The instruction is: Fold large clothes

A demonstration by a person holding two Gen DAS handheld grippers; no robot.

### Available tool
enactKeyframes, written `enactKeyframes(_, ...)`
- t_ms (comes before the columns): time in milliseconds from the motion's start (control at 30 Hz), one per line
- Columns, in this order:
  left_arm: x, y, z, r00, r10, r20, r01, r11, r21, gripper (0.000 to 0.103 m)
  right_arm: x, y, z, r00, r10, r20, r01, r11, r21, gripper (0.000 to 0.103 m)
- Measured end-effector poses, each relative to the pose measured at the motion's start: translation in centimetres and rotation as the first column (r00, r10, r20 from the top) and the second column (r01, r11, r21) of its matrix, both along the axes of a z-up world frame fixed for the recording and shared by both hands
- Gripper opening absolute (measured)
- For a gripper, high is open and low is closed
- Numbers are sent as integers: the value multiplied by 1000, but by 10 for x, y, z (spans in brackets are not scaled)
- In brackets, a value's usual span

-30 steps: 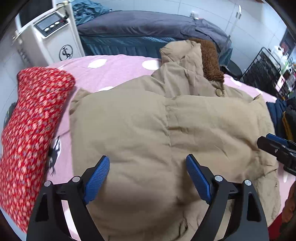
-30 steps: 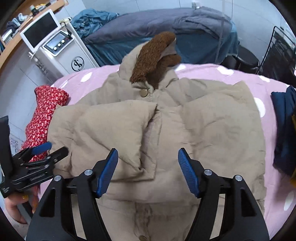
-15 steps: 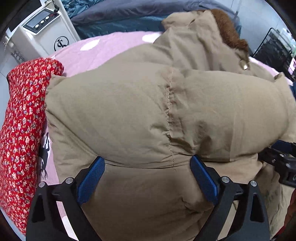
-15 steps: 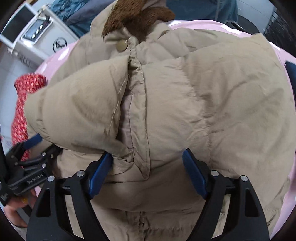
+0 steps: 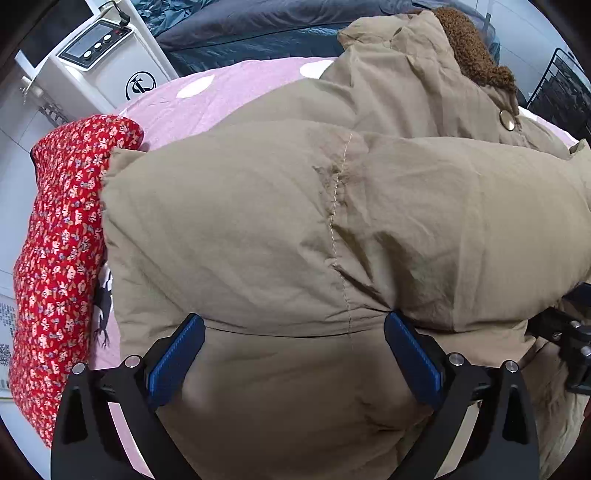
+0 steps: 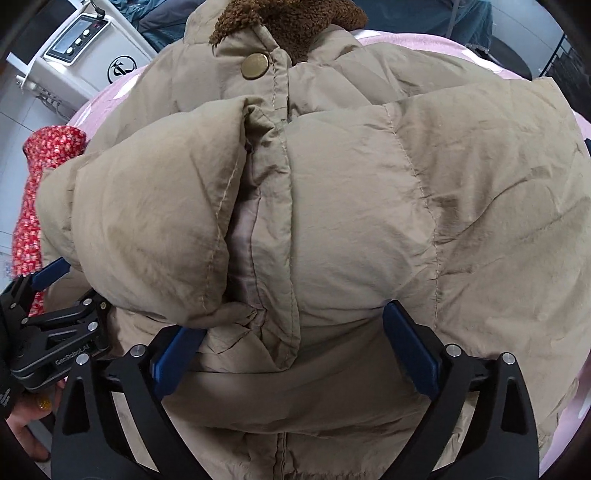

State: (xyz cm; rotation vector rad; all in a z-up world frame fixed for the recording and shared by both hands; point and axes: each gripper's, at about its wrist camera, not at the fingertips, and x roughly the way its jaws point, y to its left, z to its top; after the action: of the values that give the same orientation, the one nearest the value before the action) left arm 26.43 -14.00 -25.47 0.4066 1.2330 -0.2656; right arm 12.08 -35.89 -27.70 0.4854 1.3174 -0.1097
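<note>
- Since a second ago both grippers have dropped close over the tan padded coat, which now fills each view.
- The left gripper is spread wide and still opening; coat fabric bulges between its blue pads, ungripped.
- The right gripper is likewise wide and opening over the coat's front placket.
- The coat lies on a pink dotted bedspread, brown fleece collar farthest away.
- A red floral cushion touches the coat's left edge.
- A white machine stands beyond the bed.
</note>
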Motion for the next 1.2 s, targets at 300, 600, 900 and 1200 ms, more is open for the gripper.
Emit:
enactKeyframes(300,-13,11,50,1000,17,-8,-18,997,-74,96,-46,-23,38,998,-24,54,27,998,-51,95)
enactKeyframes(600,-6,-30,88,990,-127,63,131,989,-73,96,-70,-60,49,999,-33,-21,30,994,-107,95)
enactKeyframes(900,42,-114,98,958,-256,131,263,964,-36,96,-73,-68,51,999,-31,-33,27,992,-120,95)
enactKeyframes(1200,120,-234,96,914,-372,160,367,928,59,96,-77,-74,43,999,-31,-44,26,993,-118,95)
